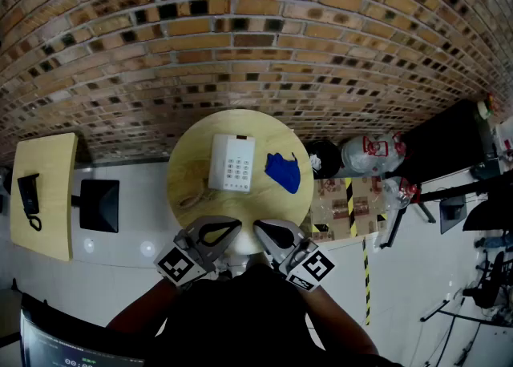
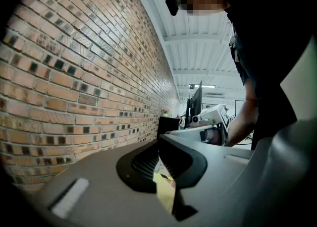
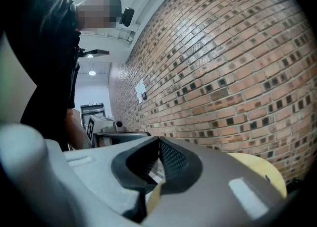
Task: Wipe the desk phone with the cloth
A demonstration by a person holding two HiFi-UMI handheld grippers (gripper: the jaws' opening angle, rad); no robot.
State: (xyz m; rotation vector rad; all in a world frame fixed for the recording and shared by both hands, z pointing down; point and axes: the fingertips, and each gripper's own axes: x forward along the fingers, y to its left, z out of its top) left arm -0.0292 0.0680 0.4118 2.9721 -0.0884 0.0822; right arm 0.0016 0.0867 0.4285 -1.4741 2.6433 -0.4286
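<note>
One white desk phone (image 1: 232,163) lies flat on the round wooden worktop (image 1: 191,147), its keypad facing up. One crumpled blue cloth (image 1: 283,171) lies just beside it on the right, and the two do not touch. Both sit well apart from the two grippers, which are held low at the near rim, pointing at each other.

The left gripper (image 1: 234,224) has its fingers (image 2: 184,160) closed tip to tip with nothing between them. The right gripper (image 1: 261,227) is the same, its fingers (image 3: 174,164) pressed together and empty. Each carries one marker cube; the left one (image 1: 178,265) and the right one (image 1: 313,268) both show in the head view.

A second, rectangular worktop (image 1: 50,221) stands at the left and carries one black phone (image 1: 30,201). Beside it on the floor is one dark square object (image 1: 99,205), too small to name. At the right are one clear plastic bag (image 1: 367,154) with red and white contents I cannot identify, and one cardboard box (image 1: 341,201) edged with striped tape, its inside not visible.

A faint ring-shaped mark near the phone's left corner is too small to make out. The person's dark torso hides the near rim of the round worktop. In both gripper views, only the brick wall (image 2: 74,72) and the opposite gripper show clearly past the fingers
</note>
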